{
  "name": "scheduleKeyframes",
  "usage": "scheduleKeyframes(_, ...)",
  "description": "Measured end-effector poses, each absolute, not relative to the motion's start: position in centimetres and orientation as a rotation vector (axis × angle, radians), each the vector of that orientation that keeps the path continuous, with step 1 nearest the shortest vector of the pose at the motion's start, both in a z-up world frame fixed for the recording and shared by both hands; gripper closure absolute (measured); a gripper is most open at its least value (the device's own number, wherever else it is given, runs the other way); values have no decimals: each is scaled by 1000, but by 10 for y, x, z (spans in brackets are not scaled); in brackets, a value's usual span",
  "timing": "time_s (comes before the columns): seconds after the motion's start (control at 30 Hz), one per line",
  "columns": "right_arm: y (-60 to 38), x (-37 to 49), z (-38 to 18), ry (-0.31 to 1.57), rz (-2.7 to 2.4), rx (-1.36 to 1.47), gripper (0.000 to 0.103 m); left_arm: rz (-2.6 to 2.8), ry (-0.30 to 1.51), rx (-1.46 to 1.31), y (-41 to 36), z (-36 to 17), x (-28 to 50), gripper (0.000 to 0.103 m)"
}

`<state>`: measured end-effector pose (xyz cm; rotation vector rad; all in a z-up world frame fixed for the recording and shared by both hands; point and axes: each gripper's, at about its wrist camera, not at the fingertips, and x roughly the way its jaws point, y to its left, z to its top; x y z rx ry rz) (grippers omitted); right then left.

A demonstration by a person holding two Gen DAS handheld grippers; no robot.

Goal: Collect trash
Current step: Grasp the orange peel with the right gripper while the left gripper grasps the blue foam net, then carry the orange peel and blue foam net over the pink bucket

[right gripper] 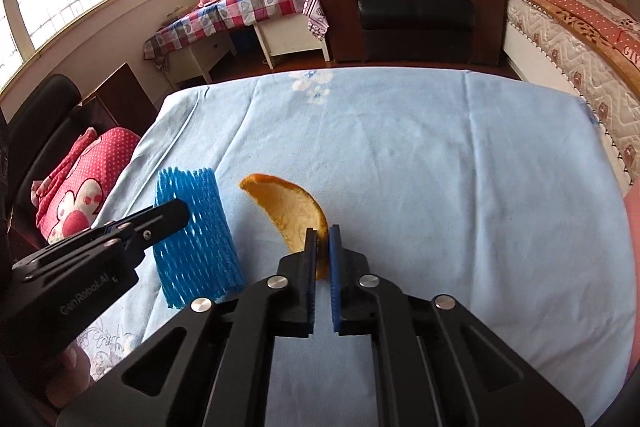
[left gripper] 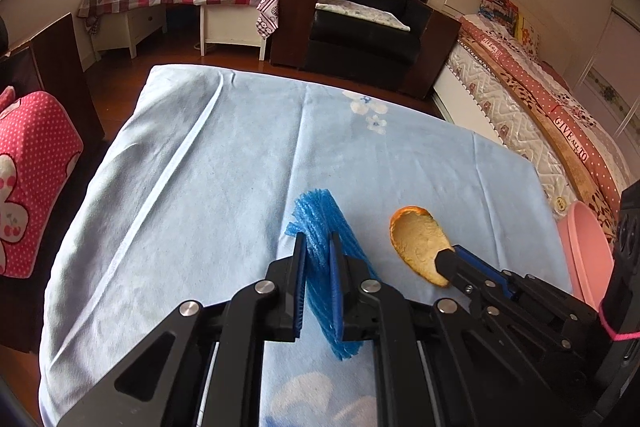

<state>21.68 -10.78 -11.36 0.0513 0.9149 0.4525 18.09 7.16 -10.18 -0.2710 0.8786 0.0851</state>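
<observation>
Each gripper is built of matte black angular linkage arms with triangular cut-outs, joined by round silver pivot screws, and ends in two flat black fingers lined with ribbed blue pads; the left gripper (left gripper: 318, 255) and the right gripper (right gripper: 322, 245) look alike. Seen from the side, the left gripper's black body carries small screws and the pale lettering "GenRobot.AI". A bright pink cord (left gripper: 614, 329) is wound around the black housing of the right gripper, and a bare fingertip (right gripper: 70, 357) shows under the left body.
</observation>
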Motion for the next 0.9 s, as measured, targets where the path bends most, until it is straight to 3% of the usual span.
scheduleKeyframes(0.9,-250,166,-72,821,213,189,97,-91,845,-121,-42,-65,163,93)
